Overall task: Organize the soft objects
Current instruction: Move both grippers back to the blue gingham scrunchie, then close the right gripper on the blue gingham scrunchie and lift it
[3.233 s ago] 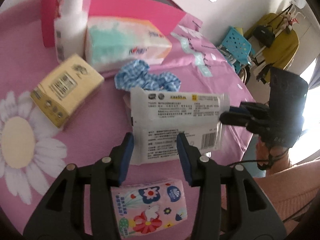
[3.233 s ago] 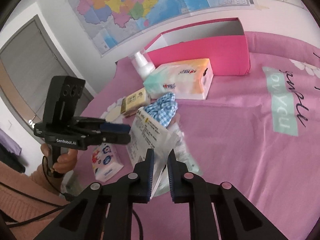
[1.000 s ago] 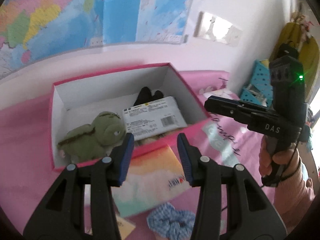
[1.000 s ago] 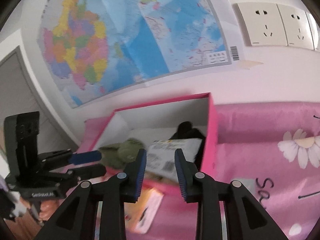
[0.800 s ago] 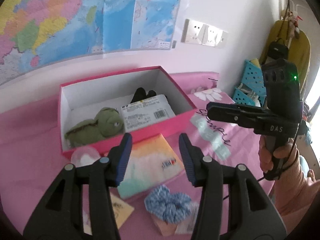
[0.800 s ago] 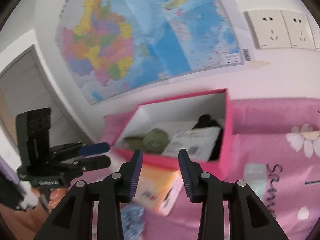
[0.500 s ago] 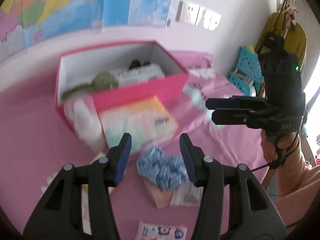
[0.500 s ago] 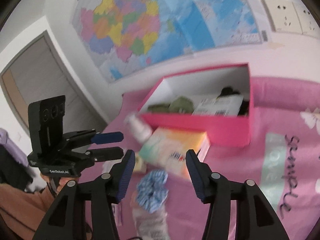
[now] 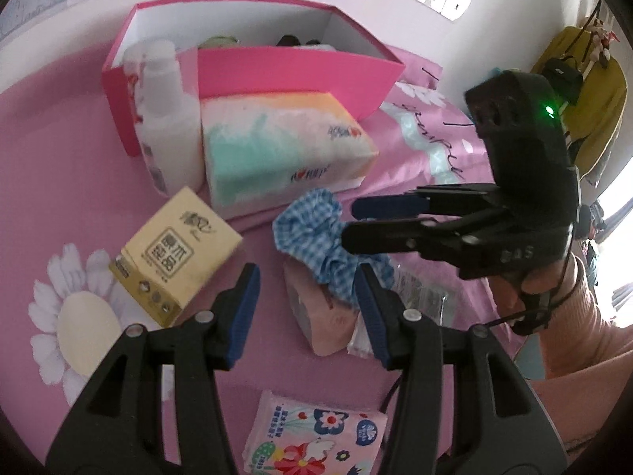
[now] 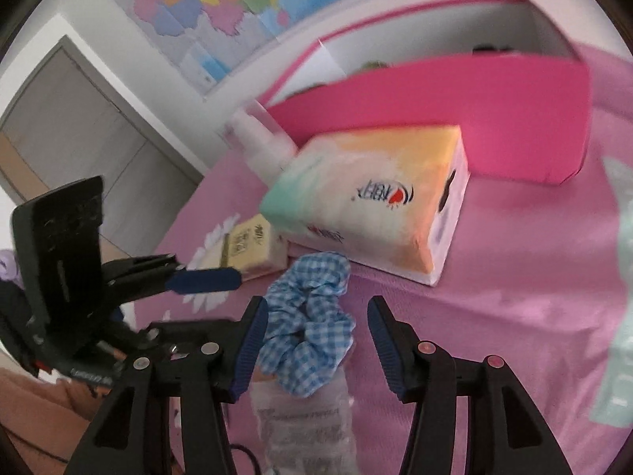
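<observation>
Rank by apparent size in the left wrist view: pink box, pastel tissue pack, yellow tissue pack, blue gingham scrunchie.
1. pink box
2. pastel tissue pack
3. yellow tissue pack and blue gingham scrunchie look alike, so I leave them unranked.

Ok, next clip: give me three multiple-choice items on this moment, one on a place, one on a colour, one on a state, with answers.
1. Where is the scrunchie?
A. in the box
B. on the small packs, in front of the big tissue pack
C. on the bottle

2. What colour is the box outside?
A. pink
B. green
C. grey

3. How do the right tongs stand?
A. shut on the scrunchie
B. shut on nothing
C. open, pads clear of the scrunchie between them

Answers: 1 B, it lies on a pink pack, near the big tissue pack. 2 A, its front wall is bright pink. 3 C, gaps show beside both pads.
</observation>
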`<state>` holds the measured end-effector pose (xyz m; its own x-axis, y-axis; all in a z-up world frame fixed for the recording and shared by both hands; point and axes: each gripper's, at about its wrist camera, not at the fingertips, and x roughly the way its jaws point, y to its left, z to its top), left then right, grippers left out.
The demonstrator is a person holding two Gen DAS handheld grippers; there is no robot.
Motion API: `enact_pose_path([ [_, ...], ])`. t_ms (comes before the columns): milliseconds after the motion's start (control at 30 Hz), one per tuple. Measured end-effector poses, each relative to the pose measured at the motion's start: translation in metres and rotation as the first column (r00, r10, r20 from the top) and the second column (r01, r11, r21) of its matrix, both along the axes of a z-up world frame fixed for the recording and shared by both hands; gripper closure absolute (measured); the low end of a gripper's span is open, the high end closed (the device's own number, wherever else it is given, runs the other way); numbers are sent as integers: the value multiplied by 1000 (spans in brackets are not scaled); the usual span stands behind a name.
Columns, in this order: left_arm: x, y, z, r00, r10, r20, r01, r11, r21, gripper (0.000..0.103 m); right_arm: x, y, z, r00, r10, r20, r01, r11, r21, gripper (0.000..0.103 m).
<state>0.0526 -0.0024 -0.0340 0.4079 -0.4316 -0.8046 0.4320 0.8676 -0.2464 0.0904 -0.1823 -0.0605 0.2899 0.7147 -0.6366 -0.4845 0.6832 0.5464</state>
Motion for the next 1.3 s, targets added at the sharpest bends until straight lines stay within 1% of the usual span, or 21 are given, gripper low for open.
enact_pose_path([
  [233, 5, -2, -8, 999, -10, -30, 10, 1000, -9, 51, 13, 9, -14, 999, 10, -39, -10, 1000, 21, 49],
  [267, 5, -3, -10, 999, -12, -33, 12, 1000, -9, 51, 12, 10, -14, 999, 15, -36, -14, 1000, 21, 50],
  [300, 6, -3, -11, 999, -14, -38, 14, 1000, -12, 51, 12, 11, -14, 999, 21, -32, -20, 1000, 18, 52],
  [367, 8, -4, -12, 999, -14, -45, 13, 1000, -17, 51, 11, 11, -15, 999, 29, -31, -28, 999, 23, 66],
  [400, 10, -6, -13, 999, -14, -48, 13, 1000, -19, 51, 11, 12, -16, 999, 35, -35, -34, 999, 26, 78],
  [433, 11, -8, -14, 999, -13, -51, 12, 1000, -22, 51, 11, 13, -17, 999, 40, -37, -39, 999, 26, 82],
  [533, 13, -9, -15, 998, -15, -60, 13, 999, -33, 51, 7, 11, -15, 999, 47, -20, -46, 998, 35, 89],
  [633, 14, -9, -14, 998, -21, -62, 18, 999, -48, 51, 3, 9, -10, 999, 42, -1, -42, 998, 49, 93],
  [933, 18, -20, -9, 996, -62, -67, 56, 994, -96, 51, -9, -3, 15, 997, 12, 73, -19, 995, 97, 94],
  [1033, 17, -27, -3, 996, -77, -47, 72, 991, -110, 51, -13, -11, 24, 996, -3, 94, -9, 993, 118, 94],
  [1233, 16, -38, 16, 996, -79, 35, 83, 991, -109, 52, -19, -26, 42, 990, -21, 139, 2, 990, 138, 94],
  [1300, 17, -43, 22, 995, -81, 53, 87, 991, -105, 58, -19, -25, 49, 987, -25, 158, 3, 990, 138, 94],
])
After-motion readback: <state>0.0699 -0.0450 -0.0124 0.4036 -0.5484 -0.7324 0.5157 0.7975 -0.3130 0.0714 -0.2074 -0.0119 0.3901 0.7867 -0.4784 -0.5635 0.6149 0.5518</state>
